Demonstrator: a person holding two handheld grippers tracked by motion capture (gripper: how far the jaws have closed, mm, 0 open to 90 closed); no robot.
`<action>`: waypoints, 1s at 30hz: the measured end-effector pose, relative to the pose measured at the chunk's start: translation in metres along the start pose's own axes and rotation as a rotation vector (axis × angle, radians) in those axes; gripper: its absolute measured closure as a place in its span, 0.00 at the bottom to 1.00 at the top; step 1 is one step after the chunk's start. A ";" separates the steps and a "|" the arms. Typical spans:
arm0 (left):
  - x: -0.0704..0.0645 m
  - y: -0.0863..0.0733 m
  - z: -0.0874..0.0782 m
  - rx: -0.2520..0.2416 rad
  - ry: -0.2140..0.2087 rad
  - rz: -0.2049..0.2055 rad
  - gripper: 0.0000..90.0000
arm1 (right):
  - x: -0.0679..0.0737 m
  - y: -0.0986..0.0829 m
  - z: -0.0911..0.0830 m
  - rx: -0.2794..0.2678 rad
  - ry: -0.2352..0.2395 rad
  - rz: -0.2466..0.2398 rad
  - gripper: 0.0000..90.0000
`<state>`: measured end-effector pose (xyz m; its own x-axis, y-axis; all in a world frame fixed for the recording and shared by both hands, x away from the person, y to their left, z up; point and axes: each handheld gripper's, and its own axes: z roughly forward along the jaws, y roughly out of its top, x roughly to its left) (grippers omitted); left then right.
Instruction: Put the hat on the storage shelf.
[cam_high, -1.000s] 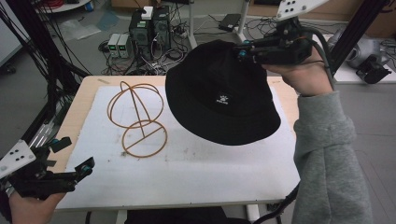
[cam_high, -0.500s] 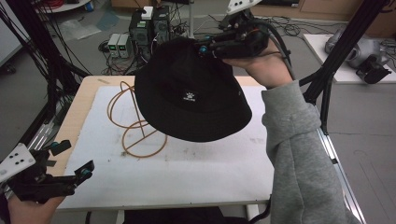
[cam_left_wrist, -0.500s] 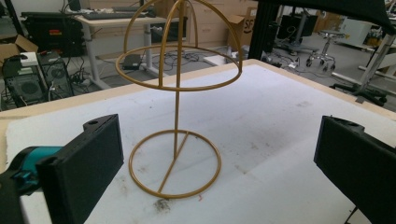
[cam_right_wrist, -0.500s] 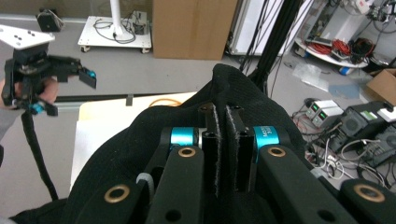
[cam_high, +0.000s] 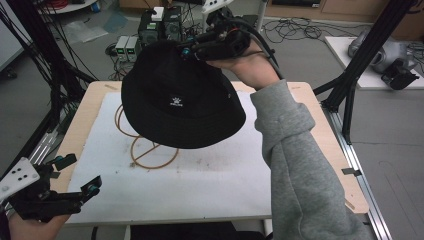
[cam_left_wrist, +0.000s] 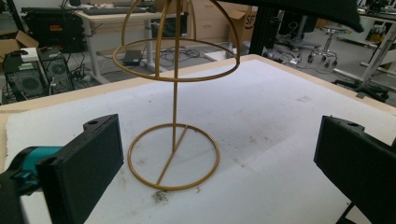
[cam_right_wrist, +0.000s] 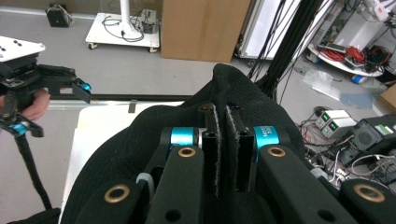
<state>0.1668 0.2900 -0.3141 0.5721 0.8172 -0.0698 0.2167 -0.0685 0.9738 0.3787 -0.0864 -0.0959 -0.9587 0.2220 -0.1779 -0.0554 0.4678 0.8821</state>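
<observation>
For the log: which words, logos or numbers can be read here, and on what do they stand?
Black hat: small white emblem with a line of lettering, too small to read.
Right gripper, blue collar: white letters, partly turned away, not readable.
Cardboard box behind the gold wire stand: dark print, cut off, unreadable.

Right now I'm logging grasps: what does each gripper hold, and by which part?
The right gripper pinches the black hat by a fold of fabric at its crown. The left gripper is open and holds nothing.
</observation>
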 end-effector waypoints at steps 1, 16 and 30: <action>0.000 0.000 0.000 0.001 0.001 0.002 0.02 | 0.000 0.000 0.003 0.000 0.003 -0.003 0.96; -0.005 -0.002 -0.002 0.006 -0.005 0.007 0.02 | -0.011 0.000 0.052 -0.020 0.072 -0.020 0.96; -0.007 -0.005 -0.006 0.011 0.007 0.010 0.02 | -0.013 -0.006 0.090 -0.007 0.141 -0.031 0.96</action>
<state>0.1570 0.2885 -0.3175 0.5691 0.8202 -0.0582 0.2196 -0.0834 0.9720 0.4166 -0.0155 -0.1377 -0.9861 0.0849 -0.1429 -0.0874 0.4666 0.8801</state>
